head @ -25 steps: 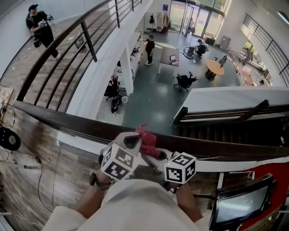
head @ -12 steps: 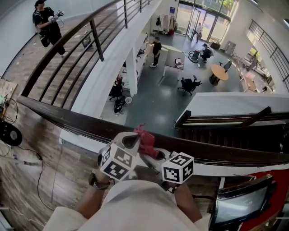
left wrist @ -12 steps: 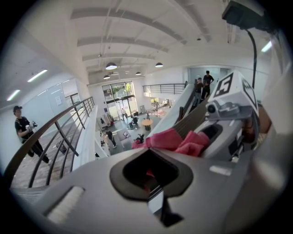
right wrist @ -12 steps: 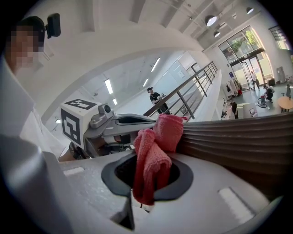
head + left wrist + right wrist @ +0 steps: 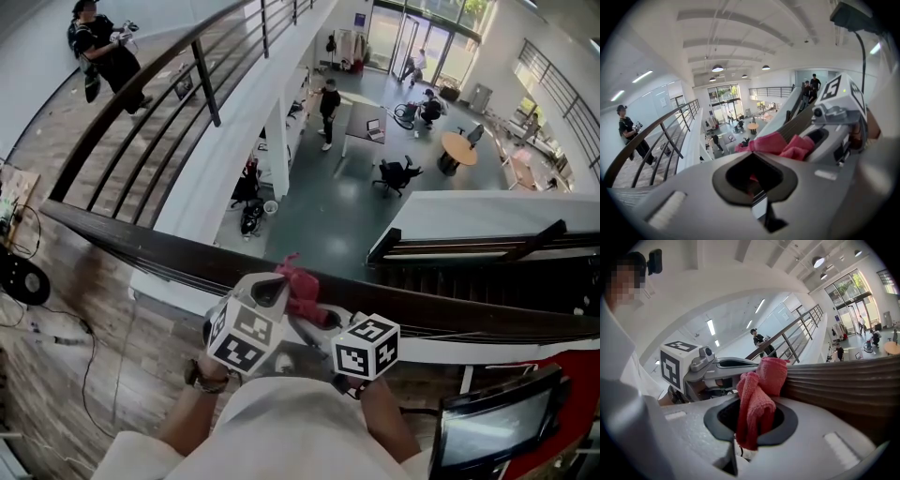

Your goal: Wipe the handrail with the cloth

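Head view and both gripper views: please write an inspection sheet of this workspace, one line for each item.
Surface: dark wooden handrail, running across in front of the person.
Job's things: pink cloth, bunched up at the handrail.
Clutter: dark screen at lower right.
Grippers: left tongs and right tongs sit close together, both shut on the pink cloth.
Cables: thin cable on the wooden floor at left, near a black round object.
Surroundings: open hall far below with a round table and people; a person on the walkway at upper left.
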A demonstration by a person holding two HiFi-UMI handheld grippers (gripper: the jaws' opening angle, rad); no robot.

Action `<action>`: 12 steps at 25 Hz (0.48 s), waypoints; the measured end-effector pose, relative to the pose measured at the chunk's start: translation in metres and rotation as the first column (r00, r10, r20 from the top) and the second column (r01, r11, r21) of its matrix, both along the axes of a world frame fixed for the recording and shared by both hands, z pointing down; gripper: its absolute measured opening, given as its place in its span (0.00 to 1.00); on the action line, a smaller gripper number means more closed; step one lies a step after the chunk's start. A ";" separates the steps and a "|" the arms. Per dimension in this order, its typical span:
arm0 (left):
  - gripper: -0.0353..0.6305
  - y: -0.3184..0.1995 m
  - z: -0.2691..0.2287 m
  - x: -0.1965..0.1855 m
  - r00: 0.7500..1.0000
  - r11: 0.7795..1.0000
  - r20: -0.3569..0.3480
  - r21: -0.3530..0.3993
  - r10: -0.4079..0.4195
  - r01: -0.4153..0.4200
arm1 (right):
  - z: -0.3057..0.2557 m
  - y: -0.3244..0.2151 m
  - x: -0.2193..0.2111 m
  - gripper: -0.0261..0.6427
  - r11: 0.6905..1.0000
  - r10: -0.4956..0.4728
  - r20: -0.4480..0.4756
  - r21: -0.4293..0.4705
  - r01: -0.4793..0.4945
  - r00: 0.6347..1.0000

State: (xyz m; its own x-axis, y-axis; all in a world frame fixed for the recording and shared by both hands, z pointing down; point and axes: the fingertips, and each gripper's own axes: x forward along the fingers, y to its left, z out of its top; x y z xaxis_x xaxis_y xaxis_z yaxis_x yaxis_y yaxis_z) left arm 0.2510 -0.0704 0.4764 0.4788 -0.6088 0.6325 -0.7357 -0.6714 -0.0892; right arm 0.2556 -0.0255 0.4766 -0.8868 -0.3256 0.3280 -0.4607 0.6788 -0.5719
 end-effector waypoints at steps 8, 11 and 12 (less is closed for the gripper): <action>0.06 0.001 0.000 -0.003 1.000 1.000 -0.019 -0.003 0.007 -0.008 | 0.001 0.001 -0.002 0.13 1.000 0.006 0.008 0.004 -0.006 1.000; 0.06 0.001 0.002 -0.002 1.000 1.000 -0.024 0.003 0.008 -0.008 | 0.002 0.002 -0.001 0.13 1.000 -0.003 0.007 0.004 0.003 1.000; 0.06 0.001 0.002 -0.002 1.000 1.000 -0.023 0.006 0.005 -0.005 | 0.002 0.001 -0.001 0.13 1.000 -0.006 0.008 0.005 0.006 1.000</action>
